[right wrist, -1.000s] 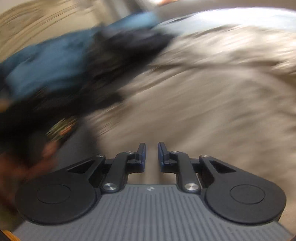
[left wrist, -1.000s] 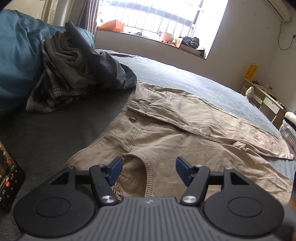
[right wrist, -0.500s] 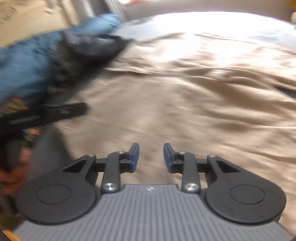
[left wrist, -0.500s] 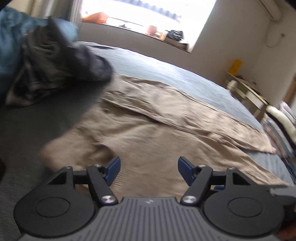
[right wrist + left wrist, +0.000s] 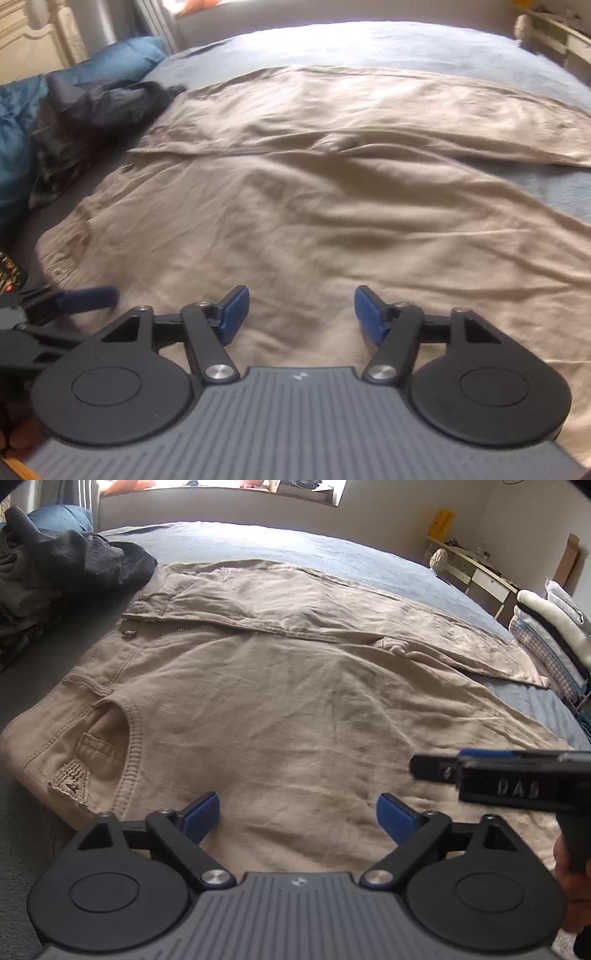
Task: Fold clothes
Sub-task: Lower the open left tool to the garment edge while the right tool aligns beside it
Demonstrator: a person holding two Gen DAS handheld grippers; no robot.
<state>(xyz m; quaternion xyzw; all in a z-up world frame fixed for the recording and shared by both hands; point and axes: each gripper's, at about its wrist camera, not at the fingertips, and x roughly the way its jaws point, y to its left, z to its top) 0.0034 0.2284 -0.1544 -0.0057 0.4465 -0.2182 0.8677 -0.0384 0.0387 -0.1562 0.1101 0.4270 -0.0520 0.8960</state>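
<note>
A pair of beige trousers [image 5: 288, 686] lies spread flat on the grey-blue bed [image 5: 258, 542], waistband to the left, legs running right. They fill the right wrist view too [image 5: 314, 221]. My left gripper [image 5: 297, 814] hovers over the near hip area with its jaws opening wide; only flat cloth lies under them, nothing pinched. My right gripper [image 5: 299, 310] hangs over the near leg, its jaws also opening with nothing between them. In the left wrist view the right gripper [image 5: 498, 773] pokes in from the right edge. A blue finger [image 5: 88, 297] of the left gripper shows at the lower left of the right wrist view.
A heap of dark clothes [image 5: 62, 568] lies at the bed's far left beside a blue pillow [image 5: 22, 122]. Folded laundry is stacked [image 5: 550, 635] at the right past the bed edge, with a desk [image 5: 476, 572] behind it. A phone [image 5: 9, 273] rests near the left edge.
Both grippers spread their jaws wider; the right one went from nearly shut to open. The left gripper swung right and tipped down over the trousers, and the right gripper now shows in its view.
</note>
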